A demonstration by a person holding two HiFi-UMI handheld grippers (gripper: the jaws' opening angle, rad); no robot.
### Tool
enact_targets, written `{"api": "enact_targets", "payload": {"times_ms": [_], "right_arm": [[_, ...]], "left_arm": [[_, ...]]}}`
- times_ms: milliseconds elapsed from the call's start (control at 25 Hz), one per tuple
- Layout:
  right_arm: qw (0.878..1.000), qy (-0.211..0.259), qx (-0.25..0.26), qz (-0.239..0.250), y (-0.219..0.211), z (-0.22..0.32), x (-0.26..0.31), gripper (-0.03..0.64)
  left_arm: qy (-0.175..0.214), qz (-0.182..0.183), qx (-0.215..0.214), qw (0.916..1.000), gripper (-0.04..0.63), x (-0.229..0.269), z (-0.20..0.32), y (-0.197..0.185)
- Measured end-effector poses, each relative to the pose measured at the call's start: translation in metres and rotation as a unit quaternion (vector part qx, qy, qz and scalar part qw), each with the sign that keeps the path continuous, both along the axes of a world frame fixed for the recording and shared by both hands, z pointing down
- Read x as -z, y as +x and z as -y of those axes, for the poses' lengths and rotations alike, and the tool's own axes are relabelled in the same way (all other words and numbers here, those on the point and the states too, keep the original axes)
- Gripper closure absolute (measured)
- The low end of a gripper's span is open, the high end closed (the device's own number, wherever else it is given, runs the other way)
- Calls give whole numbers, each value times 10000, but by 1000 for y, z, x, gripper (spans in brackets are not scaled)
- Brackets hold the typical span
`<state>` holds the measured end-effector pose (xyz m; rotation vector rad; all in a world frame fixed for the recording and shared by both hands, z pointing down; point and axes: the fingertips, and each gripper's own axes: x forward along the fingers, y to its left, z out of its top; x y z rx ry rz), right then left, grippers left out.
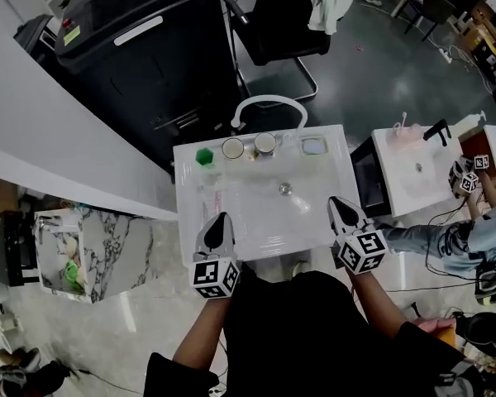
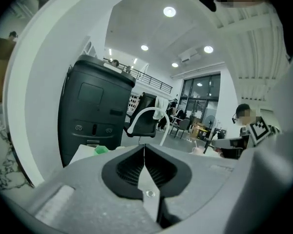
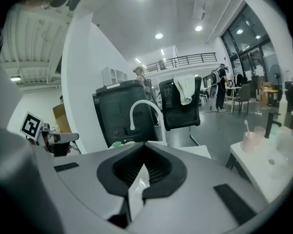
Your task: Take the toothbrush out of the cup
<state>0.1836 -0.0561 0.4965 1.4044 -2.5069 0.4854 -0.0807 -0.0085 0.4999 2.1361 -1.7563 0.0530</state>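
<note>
I see a white countertop (image 1: 322, 180) carrying a green block (image 1: 203, 156). My marker cube (image 1: 214, 277) shows black-and-white squares, and the bin (image 1: 140, 48) is black.

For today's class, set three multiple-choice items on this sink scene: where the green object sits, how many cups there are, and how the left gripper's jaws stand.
1. Where on the white sink top is the green object?
A far left corner; B near right corner; C middle of the near edge.
2. How many cups stand by the faucet?
A one; B two; C four.
3. How do the left gripper's jaws stand?
A shut, nothing between; B wide open; C shut on a cup.
Answers: 1 A, the head view shows it at the far left. 2 B, two round rims sit beside the faucet's base. 3 A, the tips meet with nothing between.
</note>
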Motion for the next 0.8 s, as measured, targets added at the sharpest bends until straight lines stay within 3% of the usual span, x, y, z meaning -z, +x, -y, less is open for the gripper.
{"api": "enact_targets", "payload": {"times_ms": [240,480,800], "right_arm": [[9989,240,403,12,69,-8,10,615],[9967,258,763,89,107,-32,7,615],[9965,232,756,278,101,-79,16,615]], "left_arm": [[266,183,446,9985,572,25,-15,71],[179,211,785,9965,572,26,-55,126],[169,376,500,9979,572,33,-96,152]]}}
